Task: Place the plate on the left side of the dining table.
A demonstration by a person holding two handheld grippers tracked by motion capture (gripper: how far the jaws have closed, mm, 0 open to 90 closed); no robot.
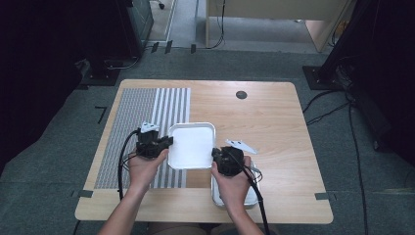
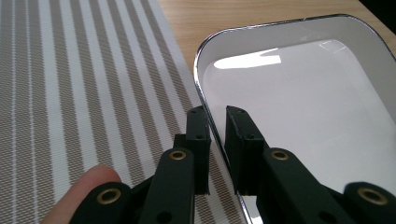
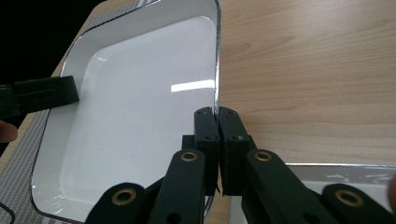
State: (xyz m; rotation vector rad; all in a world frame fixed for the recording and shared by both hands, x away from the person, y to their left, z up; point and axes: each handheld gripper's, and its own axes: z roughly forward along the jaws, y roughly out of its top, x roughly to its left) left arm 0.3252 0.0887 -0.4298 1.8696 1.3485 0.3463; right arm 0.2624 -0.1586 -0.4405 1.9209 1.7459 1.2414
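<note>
Now | we hold the white tray (image 1: 192,146) over the striped mat's (image 1: 142,132) right edge | left tongs (image 2: 215,122), right tongs (image 3: 217,122) pinching opposite rims | stiff, light, slick enamel — grip rims.

I see a light wooden table (image 1: 274,122) in the middle of the frame, with a grey and white striped placemat (image 1: 147,112) along its left part and a small dark round disc (image 1: 241,95) near its far edge. At the lower right, a second tray (image 1: 252,197) sits by the near edge. Black cables (image 1: 355,147) trail over the grey carpet (image 1: 58,147) at the right, and pale wooden furniture (image 1: 274,12) stands top centre.
</note>
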